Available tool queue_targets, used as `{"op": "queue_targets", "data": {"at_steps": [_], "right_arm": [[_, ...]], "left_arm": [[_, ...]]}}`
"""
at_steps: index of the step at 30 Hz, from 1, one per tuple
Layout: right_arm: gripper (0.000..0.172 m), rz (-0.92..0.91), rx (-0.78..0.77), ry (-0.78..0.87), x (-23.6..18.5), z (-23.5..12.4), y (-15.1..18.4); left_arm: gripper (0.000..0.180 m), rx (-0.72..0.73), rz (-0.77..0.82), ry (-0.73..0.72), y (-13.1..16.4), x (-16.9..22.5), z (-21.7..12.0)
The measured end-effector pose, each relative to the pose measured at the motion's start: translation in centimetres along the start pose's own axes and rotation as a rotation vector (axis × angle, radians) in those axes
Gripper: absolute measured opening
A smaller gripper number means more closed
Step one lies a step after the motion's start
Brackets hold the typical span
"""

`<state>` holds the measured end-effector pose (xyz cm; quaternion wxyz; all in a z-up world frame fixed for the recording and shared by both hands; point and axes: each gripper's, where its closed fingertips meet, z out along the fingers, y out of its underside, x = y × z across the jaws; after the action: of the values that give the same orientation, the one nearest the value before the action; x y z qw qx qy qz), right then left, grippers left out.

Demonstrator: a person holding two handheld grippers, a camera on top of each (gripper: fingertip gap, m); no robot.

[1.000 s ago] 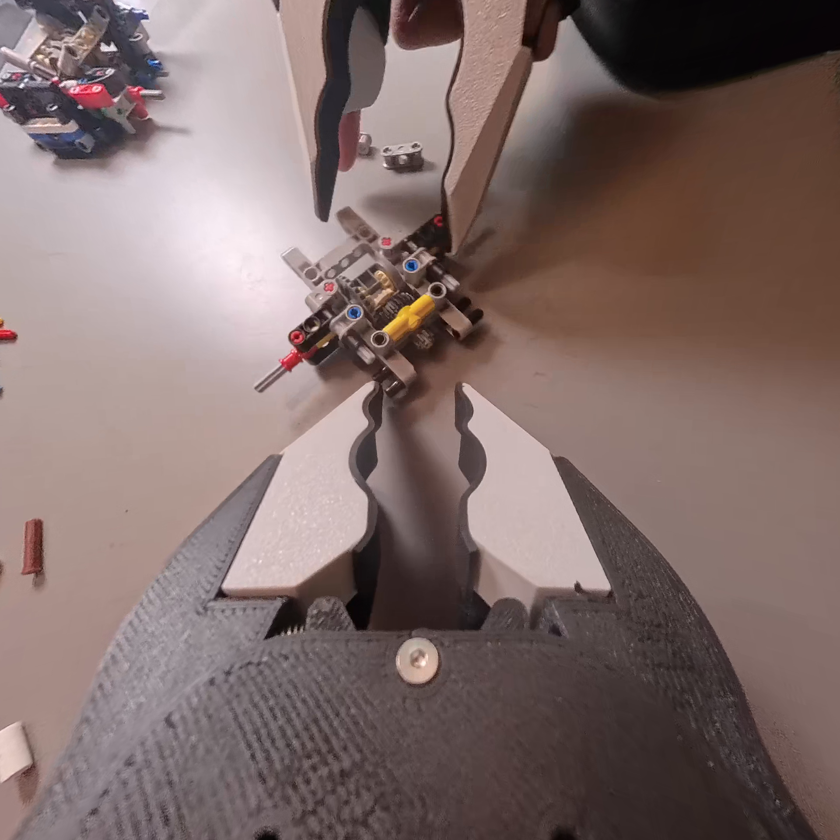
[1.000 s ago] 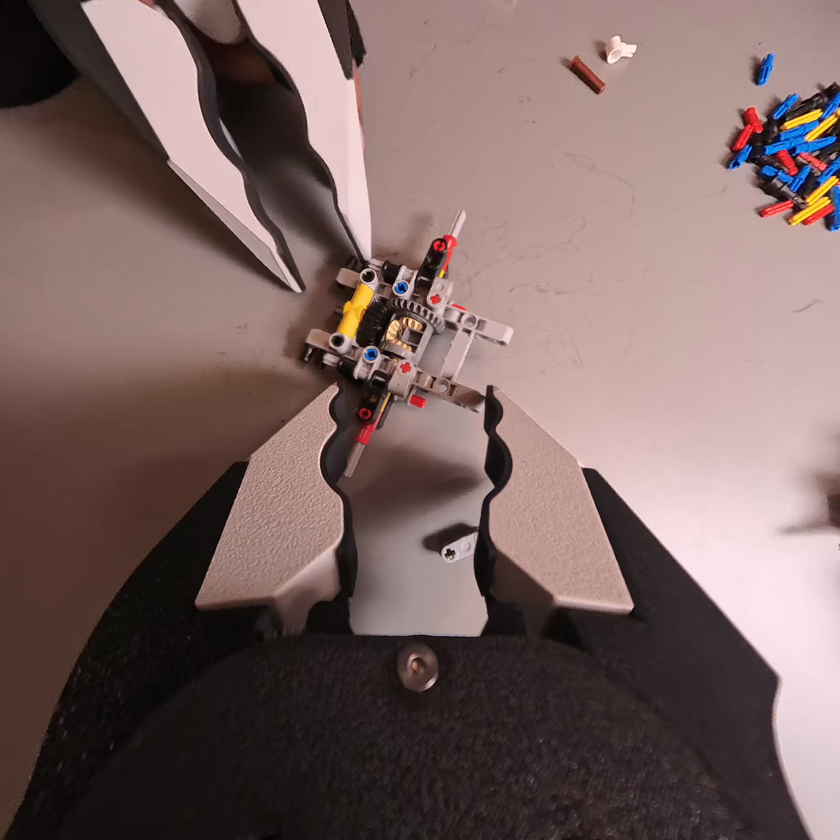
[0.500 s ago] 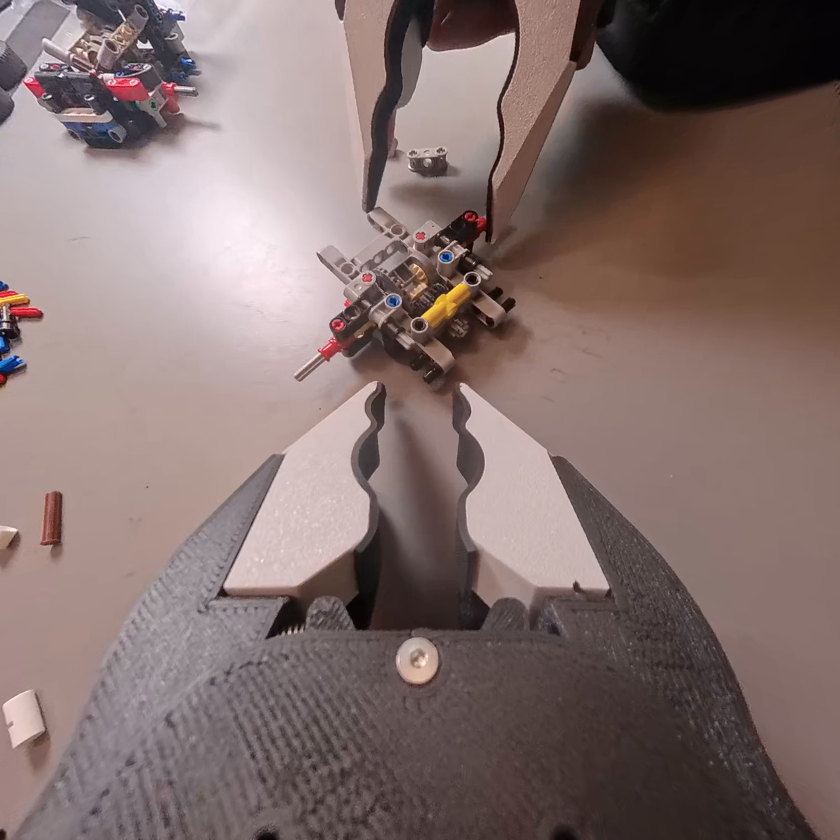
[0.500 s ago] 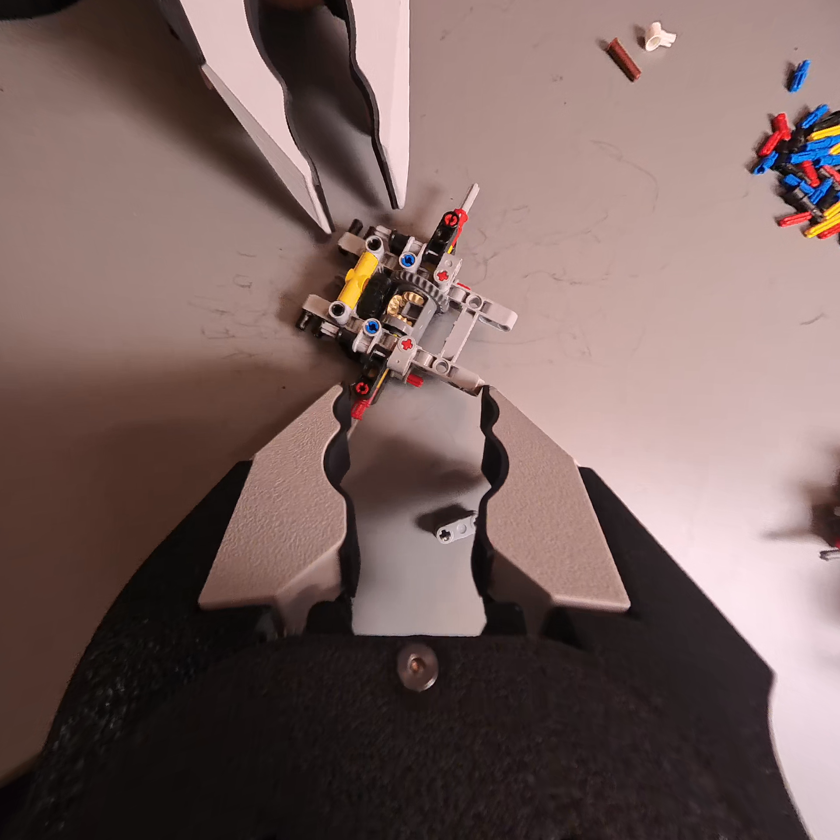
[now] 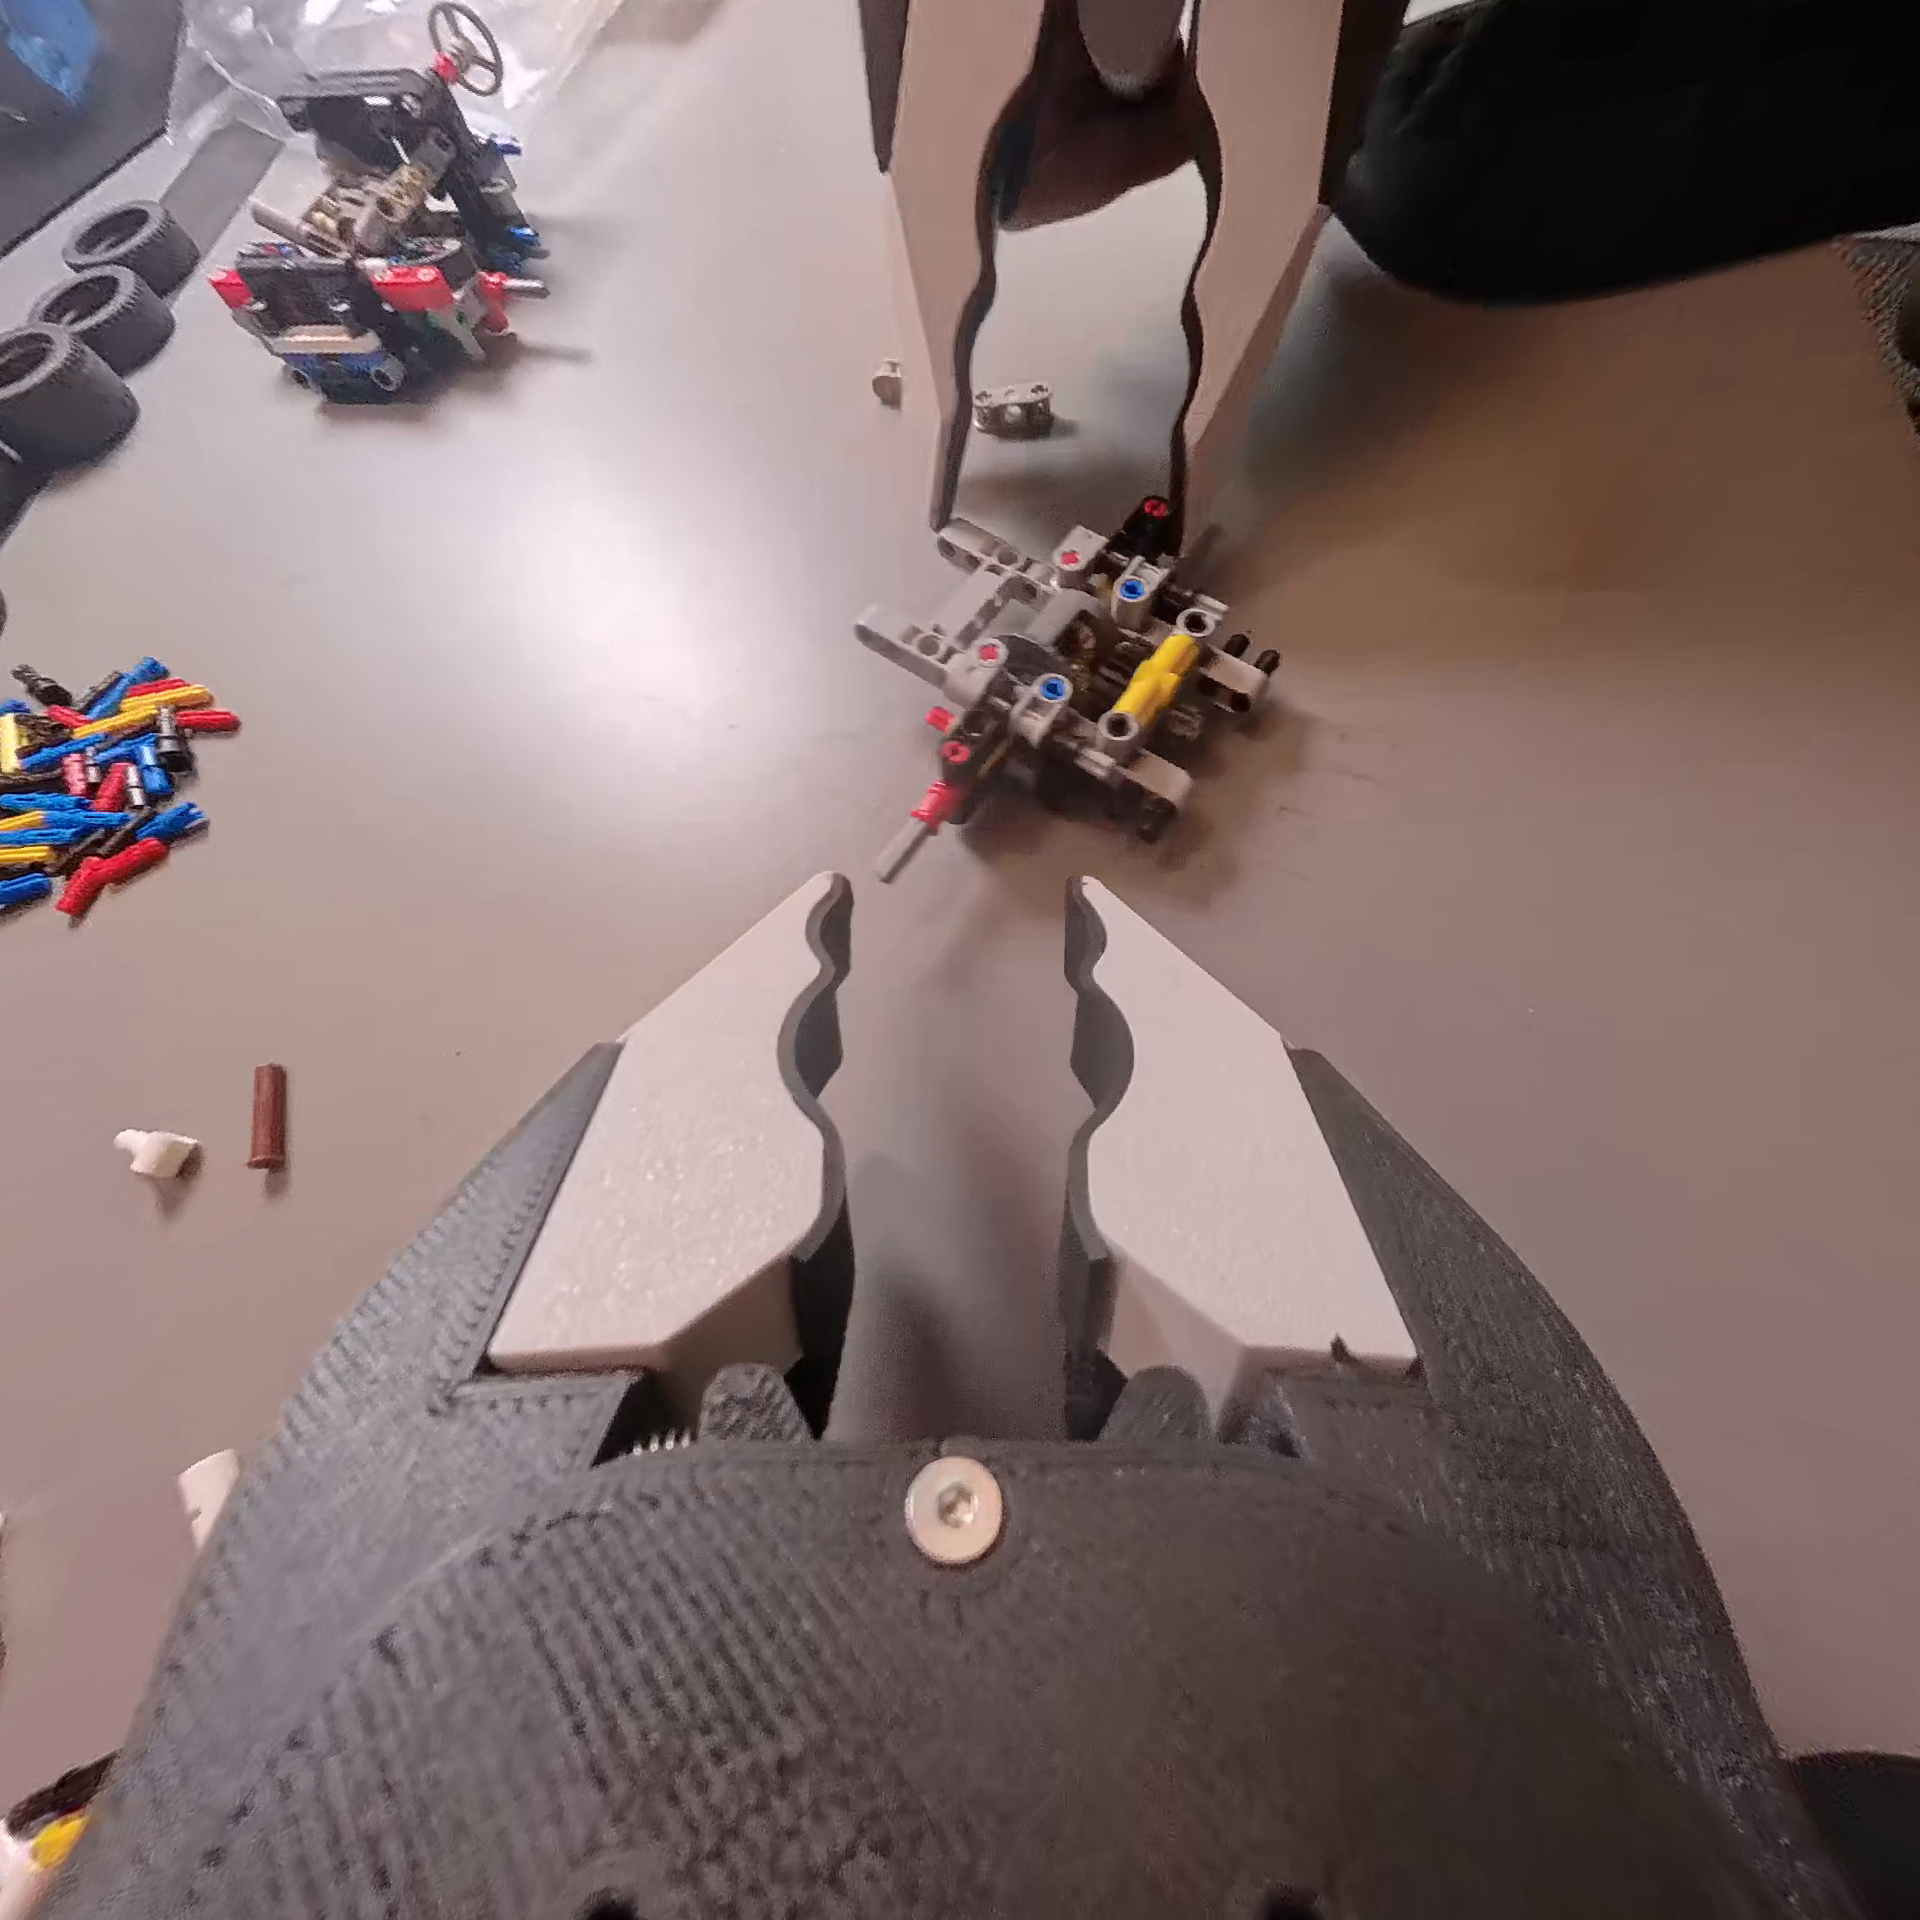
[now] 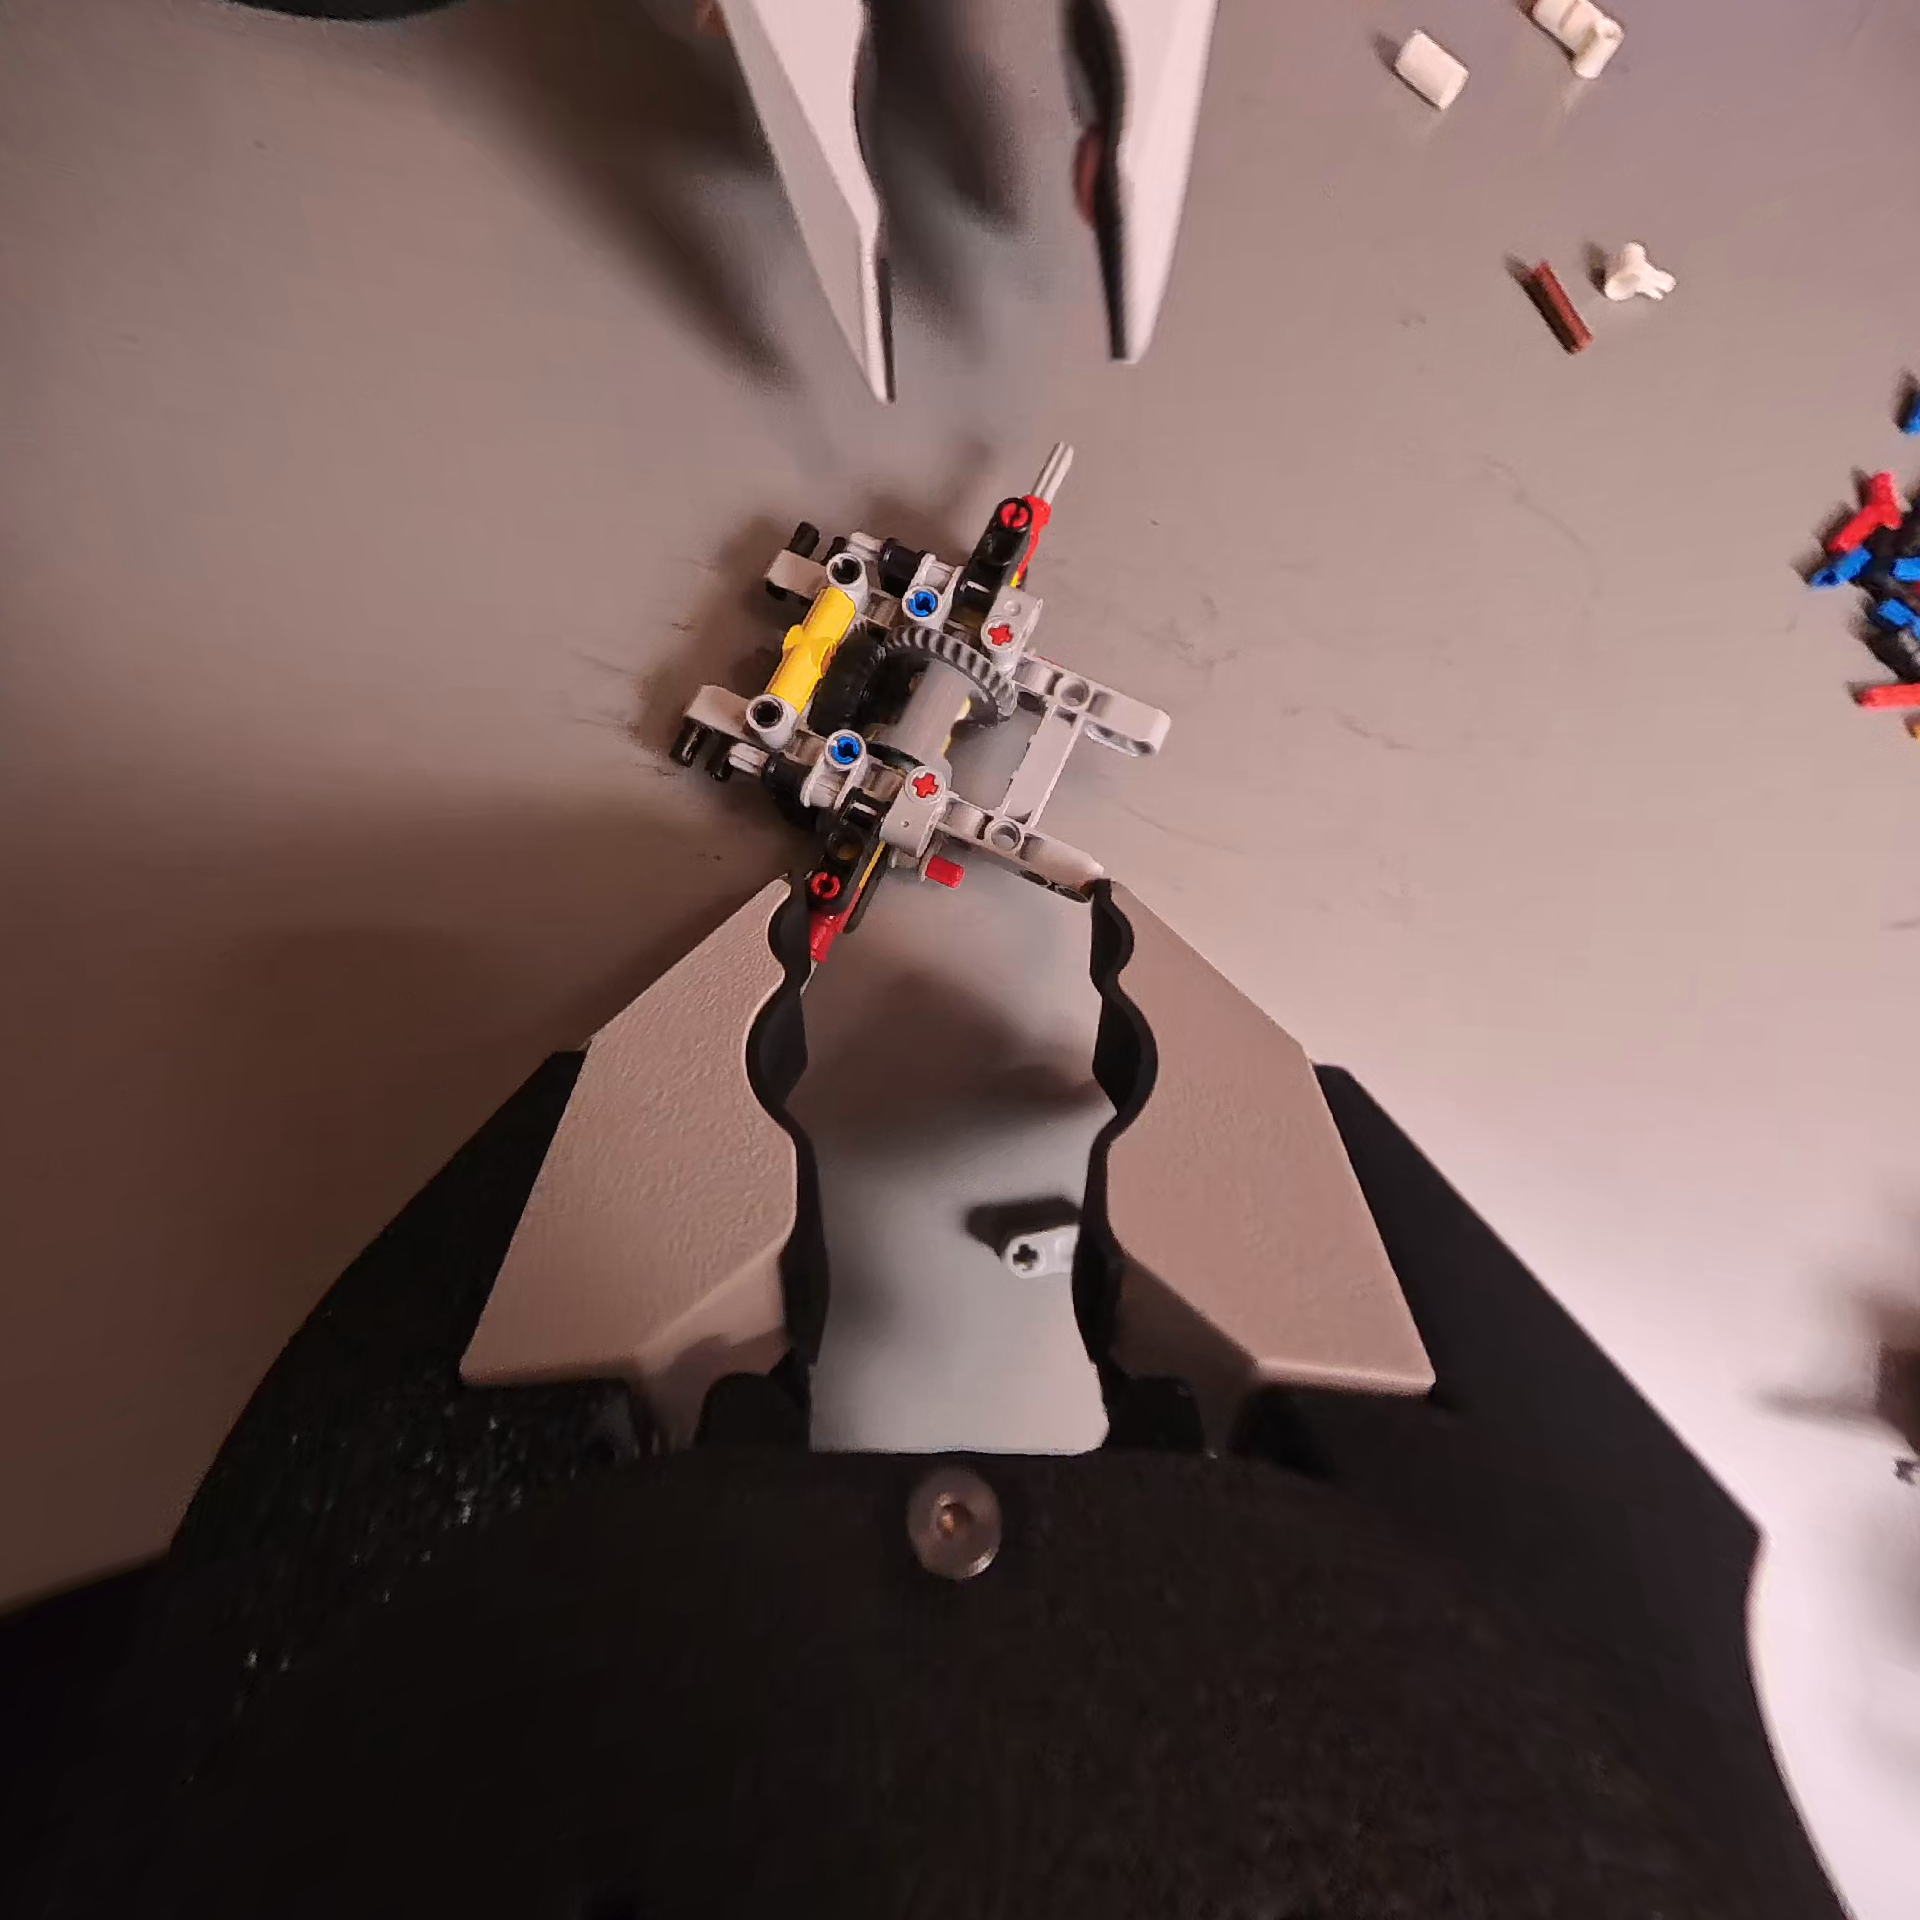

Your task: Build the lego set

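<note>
No readable writing or brand on anything here, fwiw. The left gripper (image 5: 958, 883) is spread w/ nothing between its fingers, just short of the small grey toy-brick assembly (image 5: 1070, 670) sitting on the grey table (image 5: 582, 623). The right gripper (image 6: 945, 888) is spread too, both tips at the assembly's near edge, around its red pin end; can't tell if the pads actually press. A small grey connector (image 6: 1034, 1252) lies half hidden behind 1 right finger. Pile of coloured pins (image 5: 94, 769) gets cut off at the left edge, tyres (image 5: 62, 384) too. Half-built toy car (image 5: 384, 291) sits further back.
</note>
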<state>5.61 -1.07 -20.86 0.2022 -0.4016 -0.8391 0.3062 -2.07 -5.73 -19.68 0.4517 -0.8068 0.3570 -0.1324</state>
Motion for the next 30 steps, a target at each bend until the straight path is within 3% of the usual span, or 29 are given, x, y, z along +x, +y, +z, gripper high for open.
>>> {"op": "queue_targets", "data": {"at_steps": [7, 10, 12, 14, 18, 30], "right_arm": [[0.052, -0.105, 0.048, -0.1, -2.6, 0.8, -1.3], [0.035, -0.131, 0.072, -0.097, -2.9, 1.0, -1.8], [0.038, -0.133, 0.075, -0.104, -3.1, 1.1, -1.9], [0.047, -0.127, 0.066, -0.108, -3.2, 1.2, -1.8], [0.047, -0.127, 0.115, -0.116, -3.4, 0.4, -2.5], [0.041, -0.167, 0.115, -0.169, -4.3, 1.4, -2.5]], "left_arm": [[0.08, -0.011, 0.08, 0.135, -0.3, 3.5, 1.5], [0.088, -0.035, 0.107, 0.195, -0.3, 5.2, 2.3], [0.089, -0.065, 0.127, 0.203, 0.0, 5.7, 2.7], [0.086, -0.059, 0.122, 0.204, -0.1, 5.7, 2.7], [0.065, -0.053, 0.097, 0.188, -0.1, 5.1, 2.4], [0.053, -0.036, 0.149, 0.276, -0.3, 6.0, 2.4]]}}
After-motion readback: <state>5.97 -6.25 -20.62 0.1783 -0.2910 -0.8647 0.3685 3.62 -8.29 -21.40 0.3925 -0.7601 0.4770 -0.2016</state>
